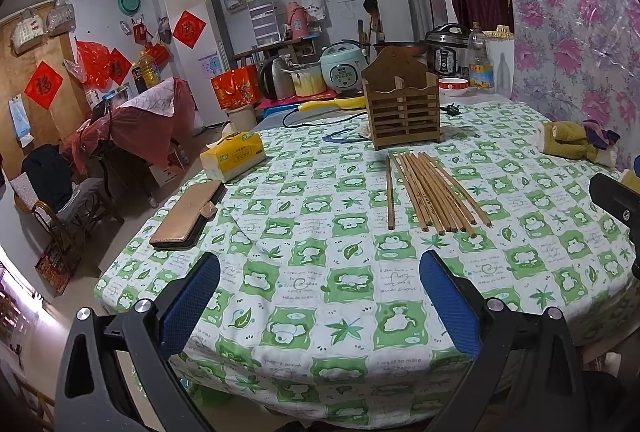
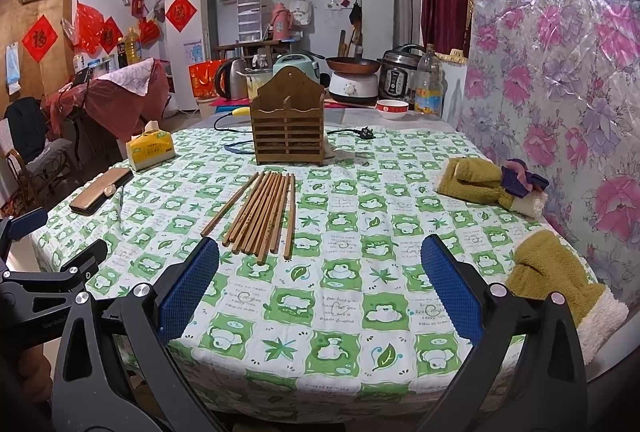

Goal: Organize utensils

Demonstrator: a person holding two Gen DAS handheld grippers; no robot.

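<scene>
Chopsticks [image 2: 260,216] flat, beyond both parted jaws

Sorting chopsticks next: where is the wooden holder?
The wooden holder stands mid-table in both views, just beyond the chopsticks, in front of the kettle.

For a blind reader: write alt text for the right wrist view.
A row of brown wooden chopsticks lies on a green-and-white checked tablecloth, before an upright slatted wooden utensil holder. The open, empty blue-padded right gripper frames the foreground.
</scene>
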